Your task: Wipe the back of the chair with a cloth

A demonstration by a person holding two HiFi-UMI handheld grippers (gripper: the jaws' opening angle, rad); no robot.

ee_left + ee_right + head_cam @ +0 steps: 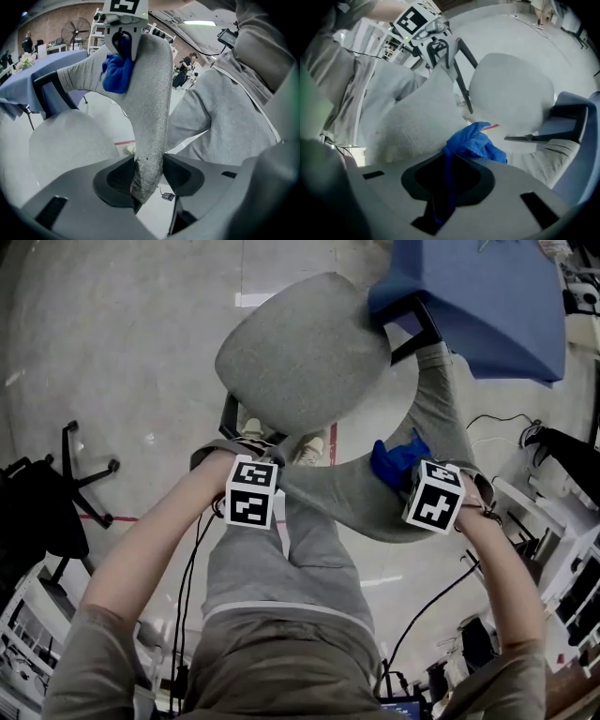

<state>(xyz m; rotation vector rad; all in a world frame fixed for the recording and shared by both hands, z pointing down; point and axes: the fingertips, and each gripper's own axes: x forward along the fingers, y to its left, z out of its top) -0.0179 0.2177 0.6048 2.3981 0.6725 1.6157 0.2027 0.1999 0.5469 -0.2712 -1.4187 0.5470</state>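
The grey chair's curved back (352, 493) runs between my two grippers, with the round seat (300, 352) beyond it. My left gripper (267, 465) is shut on the back's left end; in the left gripper view the fabric edge (147, 173) sits pinched between the jaws. My right gripper (410, 472) is shut on a blue cloth (397, 458) that lies bunched against the back's right part. In the right gripper view the cloth (476, 143) hangs from the jaws against the grey fabric (422, 122). The left gripper view shows the cloth (117, 70) far along the back.
A blue-draped table (487, 296) stands just behind the chair at the upper right. A black chair base (56, 493) lies at the left. Cables and shelving (553, 521) crowd the right. The person's grey-trousered legs (281, 577) stand directly behind the chair back.
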